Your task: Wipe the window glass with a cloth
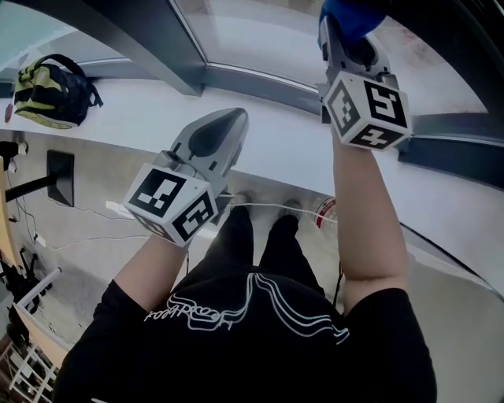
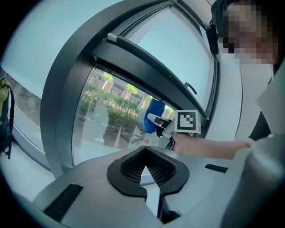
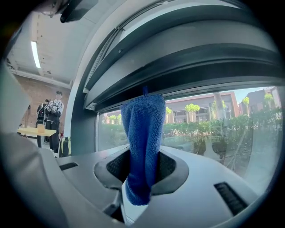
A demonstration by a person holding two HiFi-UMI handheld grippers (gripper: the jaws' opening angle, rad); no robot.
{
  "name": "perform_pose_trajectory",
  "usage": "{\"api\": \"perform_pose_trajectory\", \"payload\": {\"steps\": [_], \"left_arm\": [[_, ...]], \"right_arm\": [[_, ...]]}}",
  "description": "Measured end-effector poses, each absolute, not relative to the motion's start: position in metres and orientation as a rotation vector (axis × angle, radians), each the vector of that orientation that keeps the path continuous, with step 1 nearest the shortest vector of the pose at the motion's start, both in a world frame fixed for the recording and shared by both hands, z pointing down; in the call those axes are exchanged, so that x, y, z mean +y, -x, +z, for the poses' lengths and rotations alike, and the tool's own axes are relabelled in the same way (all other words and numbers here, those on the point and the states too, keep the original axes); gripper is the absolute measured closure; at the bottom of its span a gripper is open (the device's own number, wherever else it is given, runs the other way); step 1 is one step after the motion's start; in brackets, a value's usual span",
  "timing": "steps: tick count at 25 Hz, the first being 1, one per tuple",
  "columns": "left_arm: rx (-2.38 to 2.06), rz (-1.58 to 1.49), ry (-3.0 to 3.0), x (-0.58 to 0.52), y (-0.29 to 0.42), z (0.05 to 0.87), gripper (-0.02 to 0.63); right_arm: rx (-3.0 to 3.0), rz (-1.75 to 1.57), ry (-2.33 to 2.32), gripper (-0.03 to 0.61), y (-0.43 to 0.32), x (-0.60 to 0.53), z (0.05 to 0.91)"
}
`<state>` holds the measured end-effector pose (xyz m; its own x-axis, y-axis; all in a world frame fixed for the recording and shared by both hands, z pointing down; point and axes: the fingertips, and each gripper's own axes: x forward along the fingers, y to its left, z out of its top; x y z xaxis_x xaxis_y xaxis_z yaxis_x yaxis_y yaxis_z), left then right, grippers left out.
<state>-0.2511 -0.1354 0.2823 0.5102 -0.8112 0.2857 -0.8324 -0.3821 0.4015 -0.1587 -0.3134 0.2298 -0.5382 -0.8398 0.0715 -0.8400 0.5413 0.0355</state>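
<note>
A blue cloth [image 3: 142,142] hangs up between the jaws of my right gripper [image 3: 143,176], which is shut on it. Its upper end lies against the window glass [image 3: 213,129] near the dark top frame. In the head view my right gripper [image 1: 352,35] is raised to the glass [image 1: 260,31] with the cloth [image 1: 350,12] at its tip. My left gripper [image 1: 228,126] hovers over the white sill [image 1: 118,118], shut and empty. In the left gripper view its jaws [image 2: 144,168] meet with nothing between them, and the cloth [image 2: 153,116] shows on the glass [image 2: 111,116] ahead.
Dark grey window frame bars [image 1: 157,55] cross the glass. A yellow-and-black backpack [image 1: 47,90] lies on the sill at the far left. Cables and a rack [image 1: 31,315] sit on the floor below. People [image 3: 53,116] stand by a table [image 3: 38,131] far behind.
</note>
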Motion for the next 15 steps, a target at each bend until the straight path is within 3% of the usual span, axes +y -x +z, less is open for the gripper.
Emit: {"api": "perform_pose_trajectory", "payload": {"steps": [15], "left_arm": [[-1.26,0.078,-2.267,-0.141,0.115,0.287,0.611]], "right_arm": [[-2.619,0.012,-1.582,0.485,0.0,-0.318,0.229]]}}
